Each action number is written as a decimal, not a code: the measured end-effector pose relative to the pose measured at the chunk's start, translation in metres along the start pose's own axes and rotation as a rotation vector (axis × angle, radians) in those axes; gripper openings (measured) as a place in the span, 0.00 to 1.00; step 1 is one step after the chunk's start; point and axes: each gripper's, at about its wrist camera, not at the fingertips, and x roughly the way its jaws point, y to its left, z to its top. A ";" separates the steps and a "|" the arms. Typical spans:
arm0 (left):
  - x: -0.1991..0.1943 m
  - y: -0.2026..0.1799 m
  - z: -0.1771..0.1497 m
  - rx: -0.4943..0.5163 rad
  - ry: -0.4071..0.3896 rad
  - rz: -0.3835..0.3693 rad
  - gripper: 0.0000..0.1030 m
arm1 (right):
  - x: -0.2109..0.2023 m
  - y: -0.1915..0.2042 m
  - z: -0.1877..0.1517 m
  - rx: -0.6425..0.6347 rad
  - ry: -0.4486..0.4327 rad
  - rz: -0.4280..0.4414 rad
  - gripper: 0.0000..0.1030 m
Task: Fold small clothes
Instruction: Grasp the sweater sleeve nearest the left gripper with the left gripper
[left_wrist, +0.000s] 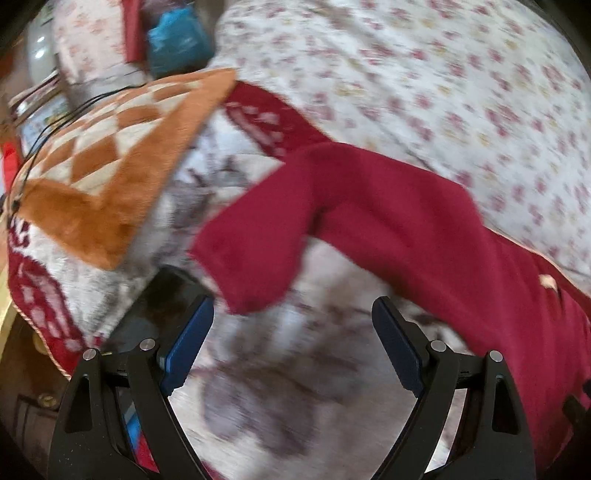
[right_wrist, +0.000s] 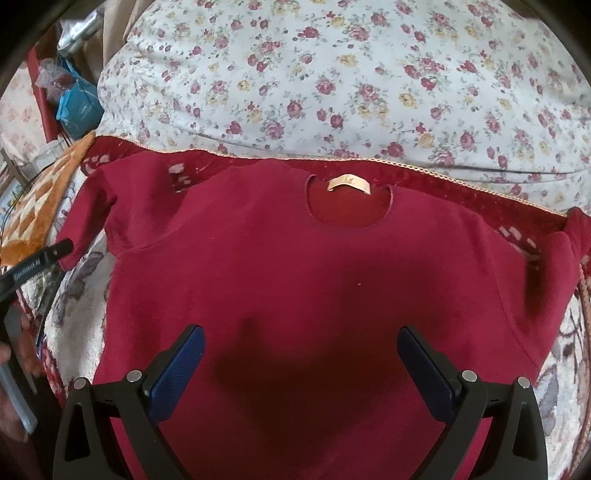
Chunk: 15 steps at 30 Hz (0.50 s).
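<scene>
A small dark red long-sleeved top (right_wrist: 280, 280) lies flat on a red and white patterned blanket (right_wrist: 81, 332), neck hole and tan label (right_wrist: 349, 183) at the far side. My right gripper (right_wrist: 301, 338) is open and empty, hovering over the top's body. In the blurred left wrist view, my left gripper (left_wrist: 293, 308) is open and empty, just short of the top's left sleeve (left_wrist: 258, 254), whose cuff end lies on the blanket (left_wrist: 280, 387). Part of the left gripper (right_wrist: 35, 262) shows at the left edge of the right wrist view.
A floral quilt (right_wrist: 332, 81) bulges behind the top. An orange and cream checked cushion (left_wrist: 103, 166) lies at the left, with black cables over it. A blue bag (right_wrist: 79, 107) and clutter stand at the far left. The blanket's edge drops off at the left (left_wrist: 44, 332).
</scene>
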 end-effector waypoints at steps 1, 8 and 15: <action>0.005 0.008 0.003 -0.020 0.009 0.008 0.85 | 0.001 0.001 0.001 -0.005 0.000 -0.001 1.00; 0.039 0.045 0.018 -0.126 0.069 0.008 0.85 | 0.008 0.002 0.004 -0.003 0.015 0.020 1.00; 0.067 0.045 0.031 -0.132 0.098 -0.051 0.85 | 0.018 0.005 0.004 -0.001 0.045 0.038 1.00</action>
